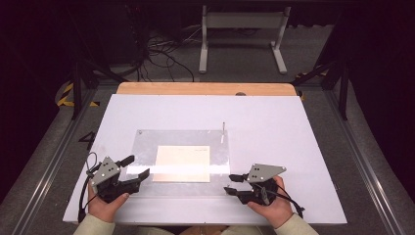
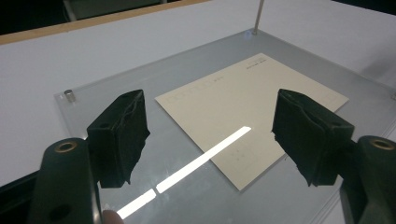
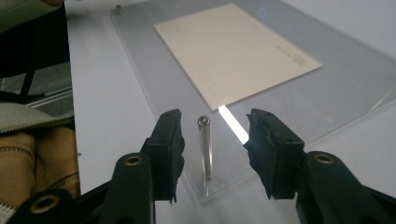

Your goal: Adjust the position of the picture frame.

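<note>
We hold our right gripper with jaws apart around an upright metal pin, not touching it

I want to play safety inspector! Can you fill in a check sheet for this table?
Surface: white tabletop, wooden far edge.
Job's things: clear plastic plate with a cream card at its middle; thin metal pin upright at a near corner; another pin at a far corner.
Clutter: nothing seen.
Grippers: left gripper open over the plate's edge; right gripper open, jaws either side of the near pin, not touching.
Cables: black cable loops off the left gripper; tangle on the floor beyond.
Surroundings: white metal stand, grey floor.
</note>
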